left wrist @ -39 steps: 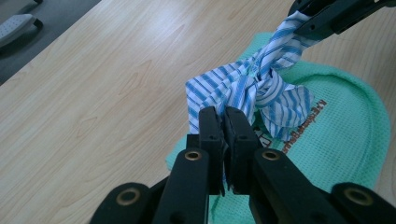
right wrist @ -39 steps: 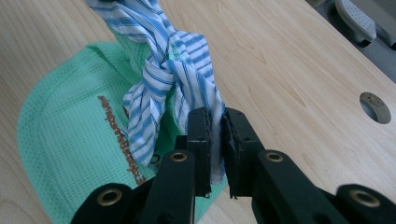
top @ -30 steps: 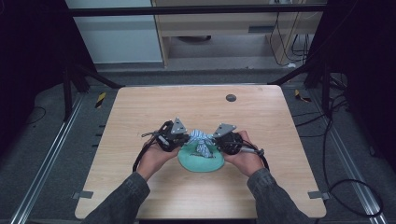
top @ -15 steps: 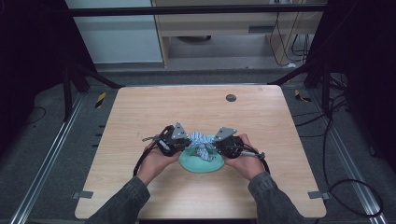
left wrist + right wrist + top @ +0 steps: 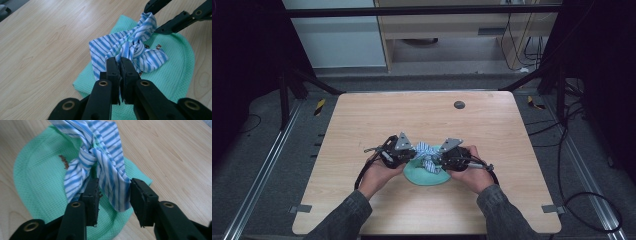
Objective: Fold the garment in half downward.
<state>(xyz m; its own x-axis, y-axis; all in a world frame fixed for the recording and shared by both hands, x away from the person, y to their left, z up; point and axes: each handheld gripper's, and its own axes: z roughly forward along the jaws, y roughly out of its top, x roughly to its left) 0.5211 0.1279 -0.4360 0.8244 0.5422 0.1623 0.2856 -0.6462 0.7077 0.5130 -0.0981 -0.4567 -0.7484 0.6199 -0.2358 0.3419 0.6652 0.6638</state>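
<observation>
Two claws meet over a green cloth point(image 5: 428, 175) near the front middle of the table point(image 5: 362, 120), each held in one of the person's hands.

On the green cloth lies a blue-and-white striped cloth point(image 5: 425, 151), twisted and bunched into a knot-like lump. In the left gripper view the striped cloth point(image 5: 127, 48) sits on the green cloth point(image 5: 180, 75), and some small brown marks show on the green weave beside it.

The left claw point(image 5: 404, 156) comes in from the left. In its own view, the left claw point(image 5: 119, 65) has its jaws pressed nearly together with a fold of the striped cloth pinched between them.

The right claw point(image 5: 443, 160) comes in from the right. In its own view, the right claw point(image 5: 113, 190) has its jaws spread apart, one on each side of a hanging flap of the striped cloth point(image 5: 105, 162); the left jaw touches the fabric, and the right jaw stands just beside the flap's edge. The green cloth point(image 5: 37, 182) lies flat underneath, with a brown mark on it near the stripes.

A small dark round disc point(image 5: 459, 104) lies on the table, well apart from the cloths, toward the far edge.
</observation>
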